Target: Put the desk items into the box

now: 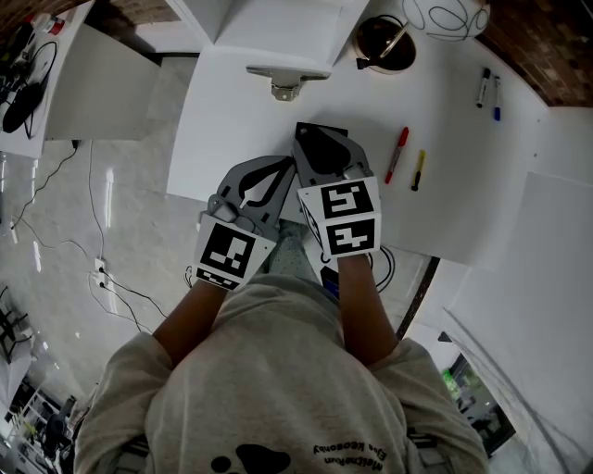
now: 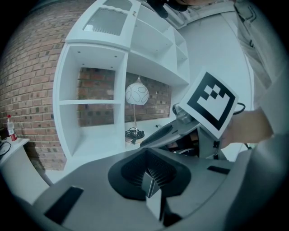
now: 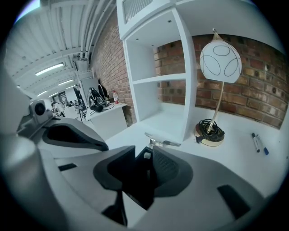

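Observation:
A black box-like thing [image 1: 335,129] lies on the white desk [image 1: 445,213] near its front edge. My right gripper [image 1: 320,146] hangs right over it, tilted down. In the right gripper view its jaws [image 3: 148,158] stand apart around the black thing [image 3: 137,180], and a small white piece [image 3: 144,155] shows in the gap; the pads do not press on anything, so it is open. My left gripper [image 1: 278,176] is beside it on the left, off the desk's edge, its ribbed pads [image 2: 158,173] meeting with nothing between. A red marker [image 1: 397,154] and a yellow pen [image 1: 418,170] lie to the right.
A white shelf unit [image 1: 269,28] stands at the back with a metal clip-like part [image 1: 287,79] in front of it. A lamp base with coiled cord [image 1: 384,42] and two markers [image 1: 488,90] lie at the far right. Cables run over the floor at left.

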Demonstrator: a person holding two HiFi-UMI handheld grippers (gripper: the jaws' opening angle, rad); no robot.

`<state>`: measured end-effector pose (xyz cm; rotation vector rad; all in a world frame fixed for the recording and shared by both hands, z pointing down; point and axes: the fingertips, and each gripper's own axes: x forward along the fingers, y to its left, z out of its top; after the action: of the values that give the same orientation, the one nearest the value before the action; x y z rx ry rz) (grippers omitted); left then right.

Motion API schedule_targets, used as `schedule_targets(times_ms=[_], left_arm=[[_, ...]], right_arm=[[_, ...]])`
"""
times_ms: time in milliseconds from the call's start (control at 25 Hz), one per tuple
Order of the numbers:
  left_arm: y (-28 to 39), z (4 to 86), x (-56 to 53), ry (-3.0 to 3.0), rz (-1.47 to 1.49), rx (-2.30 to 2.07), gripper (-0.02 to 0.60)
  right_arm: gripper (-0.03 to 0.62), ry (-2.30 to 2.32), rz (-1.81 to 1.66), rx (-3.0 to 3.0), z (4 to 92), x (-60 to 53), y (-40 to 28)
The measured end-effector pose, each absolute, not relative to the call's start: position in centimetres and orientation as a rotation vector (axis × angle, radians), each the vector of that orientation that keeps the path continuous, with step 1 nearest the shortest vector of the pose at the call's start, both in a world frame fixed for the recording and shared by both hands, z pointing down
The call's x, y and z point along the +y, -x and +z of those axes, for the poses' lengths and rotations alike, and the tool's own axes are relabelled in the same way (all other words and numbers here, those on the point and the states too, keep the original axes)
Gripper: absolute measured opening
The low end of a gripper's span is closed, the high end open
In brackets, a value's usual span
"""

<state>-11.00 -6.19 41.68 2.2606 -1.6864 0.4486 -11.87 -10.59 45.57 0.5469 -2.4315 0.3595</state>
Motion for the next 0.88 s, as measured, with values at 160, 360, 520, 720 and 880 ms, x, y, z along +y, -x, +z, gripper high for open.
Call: schedule_targets(times_ms=[160, 360, 520, 720, 880], left_arm=[[11.0, 41.5, -6.1, -2.265, 0.444, -1.688, 0.006], [10.5, 40.8, -6.0, -2.290, 0.434, -1.679, 0.006], [10.0, 39.7, -6.2, -2.322, 0.425, -1.675, 0.006], [9.6, 38.2, -6.1, -2.358, 0.415, -1.678, 0.006], [9.4, 36.8, -6.2, -2.397, 0.406, -1.676, 0.006]], right_arm=[[0.119, -0.560, 0.343, -2.460, 45.0, -10.5, 11.8], [0.121, -0.638, 0.296, -2.551, 42.7, -10.9, 11.2], [0.121, -0.732, 0.243, -2.616, 40.6, -11.3, 10.2], [0.120, -0.823, 0.184, -2.700, 38.0, -11.1, 9.3], [0.105, -0.898, 0.132, -2.750, 35.8, -11.0, 8.4]])
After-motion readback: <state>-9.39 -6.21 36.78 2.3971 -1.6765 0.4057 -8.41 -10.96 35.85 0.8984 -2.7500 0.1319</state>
